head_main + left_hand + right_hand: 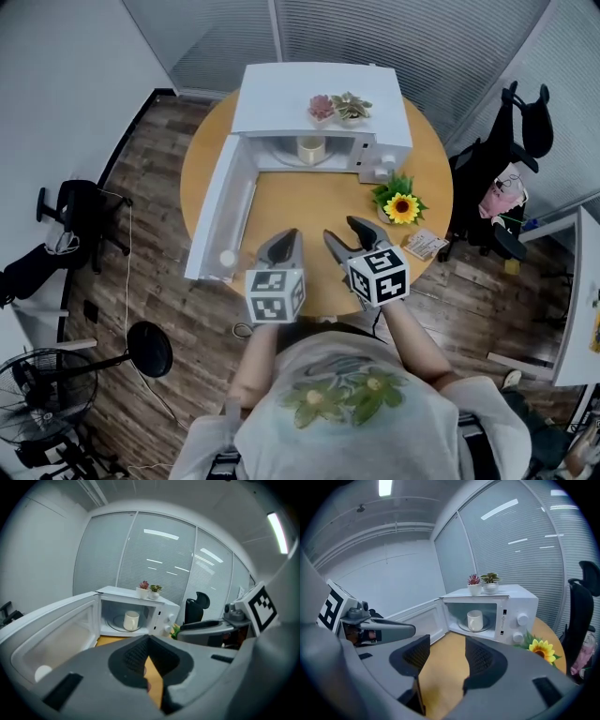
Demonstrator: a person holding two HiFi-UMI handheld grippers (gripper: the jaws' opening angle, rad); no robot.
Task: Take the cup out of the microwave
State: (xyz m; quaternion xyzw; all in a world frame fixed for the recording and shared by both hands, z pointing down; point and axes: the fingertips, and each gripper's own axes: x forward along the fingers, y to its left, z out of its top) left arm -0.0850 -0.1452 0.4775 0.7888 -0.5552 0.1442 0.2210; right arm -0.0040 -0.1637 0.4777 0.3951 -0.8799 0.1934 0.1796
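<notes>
On a round wooden table [309, 202], in the head view, a white microwave [319, 94] is being shown with its door [217, 211] swung wide open at its left side. A pale cup [311, 148] is sitting upright inside the open cavity. Two small potted plants [337, 107] are standing on top of the microwave, and a sunflower [402, 207] is resting on the table just in front of the microwave's control side. The left gripper [286, 240] and the right gripper [347, 232] are being held side by side in front of the microwave, well apart from it, with both pointing toward the cavity. In the left gripper view, the jaws are being pressed together at their tips with nothing pinched between them, and only a sliver of tabletop is showing below the point where they meet. Beyond them the cup [131, 620] is being seen on the turntable [117, 623] inside the microwave [159, 609], untouched, while the open door [56, 630] is reaching toward the camera from the microwave's left side. In the right gripper view, the jaws are being held spread apart, with bare tabletop showing in the gap and nothing between them. The cup [475, 620] is being framed above that gap, upright in the microwave's [520, 602] cavity, and the sunflower [542, 648] is showing just in front of the microwave's dials.
</notes>
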